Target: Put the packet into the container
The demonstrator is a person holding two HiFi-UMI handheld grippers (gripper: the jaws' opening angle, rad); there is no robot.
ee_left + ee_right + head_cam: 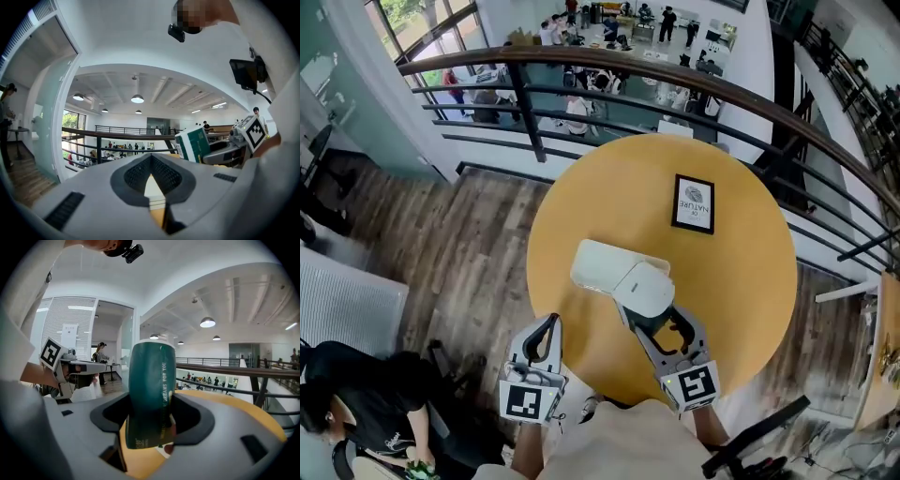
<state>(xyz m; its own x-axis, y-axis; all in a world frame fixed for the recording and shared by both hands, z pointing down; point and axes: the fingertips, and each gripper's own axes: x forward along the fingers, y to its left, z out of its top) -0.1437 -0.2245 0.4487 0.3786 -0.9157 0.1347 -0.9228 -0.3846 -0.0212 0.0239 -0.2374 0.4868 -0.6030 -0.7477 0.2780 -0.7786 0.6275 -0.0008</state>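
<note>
Below the dark railing (581, 58) a lower hall spreads out, its people too small to make out, and the rail cuts across most of them. On this side of the rail stands the round yellow table (750, 281), its near edge hidden behind my own body and arms. A white, boxy container (598, 264) lies near the table's middle; from above I cannot tell where it opens. My right gripper (152, 416) is clamped on the packet (151, 380), a teal pouch standing upright between the jaws, with its lower end sunk out of sight behind them and its printed line only partly readable. From overhead just the packet's pale end shows, over the container's near right corner, and I cannot tell whether the two touch. My left gripper (151, 164) hangs at the table's near left edge, apart from the container, its fingers pressed together at the tips with nothing between them. A small black-framed card (693, 203) lies far right on the table, its print too small to read.
</note>
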